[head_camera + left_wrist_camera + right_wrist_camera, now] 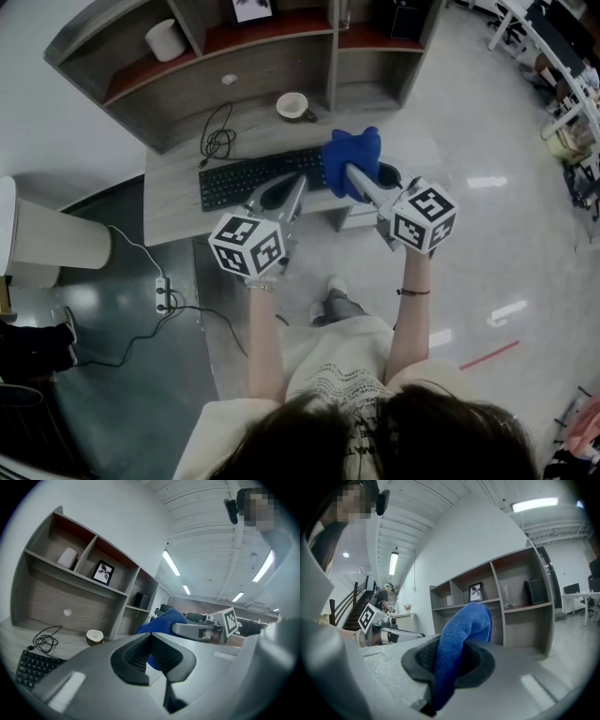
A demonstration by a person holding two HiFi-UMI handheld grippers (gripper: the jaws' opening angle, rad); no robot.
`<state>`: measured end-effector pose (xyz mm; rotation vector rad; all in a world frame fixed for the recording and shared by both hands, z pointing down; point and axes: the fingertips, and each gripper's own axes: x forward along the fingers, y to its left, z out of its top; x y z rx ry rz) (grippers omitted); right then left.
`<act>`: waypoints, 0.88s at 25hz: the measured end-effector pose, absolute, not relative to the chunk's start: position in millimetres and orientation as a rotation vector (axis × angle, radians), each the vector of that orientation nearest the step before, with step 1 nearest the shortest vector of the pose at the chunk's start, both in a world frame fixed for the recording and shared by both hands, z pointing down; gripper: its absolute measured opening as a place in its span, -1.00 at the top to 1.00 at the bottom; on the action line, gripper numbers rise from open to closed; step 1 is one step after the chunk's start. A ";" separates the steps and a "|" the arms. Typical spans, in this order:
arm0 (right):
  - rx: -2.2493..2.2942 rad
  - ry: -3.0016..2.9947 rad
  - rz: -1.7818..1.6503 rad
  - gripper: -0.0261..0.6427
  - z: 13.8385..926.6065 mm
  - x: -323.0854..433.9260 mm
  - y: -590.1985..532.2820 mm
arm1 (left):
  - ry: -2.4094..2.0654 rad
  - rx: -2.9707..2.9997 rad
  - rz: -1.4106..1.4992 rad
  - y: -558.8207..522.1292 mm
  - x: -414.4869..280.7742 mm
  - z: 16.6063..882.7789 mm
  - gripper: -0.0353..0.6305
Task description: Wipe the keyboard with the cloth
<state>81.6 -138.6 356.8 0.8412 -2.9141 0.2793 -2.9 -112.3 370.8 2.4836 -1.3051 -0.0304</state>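
A black keyboard lies on the grey desk; its left end also shows in the left gripper view. My right gripper is shut on a blue cloth, which bunches above the keyboard's right end. In the right gripper view the cloth runs up between the dark pads of that gripper. My left gripper hovers over the keyboard's middle, beside the cloth. Its pads meet with nothing between them, and the cloth shows beyond them.
A brown bowl and a coiled black cable sit behind the keyboard. The shelf unit above holds a white roll and a framed picture. A power strip lies on the floor at left.
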 end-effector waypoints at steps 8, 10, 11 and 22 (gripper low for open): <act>0.808 -2.900 0.312 0.75 369.9 91.2 -165.3 | -1.303 2.452 -0.009 -138.5 9.2 382.9 0.88; 0.807 -2.900 0.320 0.75 371.6 94.2 -172.2 | -1.306 2.447 0.001 -144.6 11.5 384.8 0.88; 0.806 -2.900 0.326 0.75 372.7 95.5 -175.6 | -1.307 2.444 0.003 -147.5 12.5 385.4 0.88; 0.791 -2.893 0.373 0.75 384.9 106.2 -203.3 | -1.319 2.400 0.026 -166.1 23.5 396.6 0.88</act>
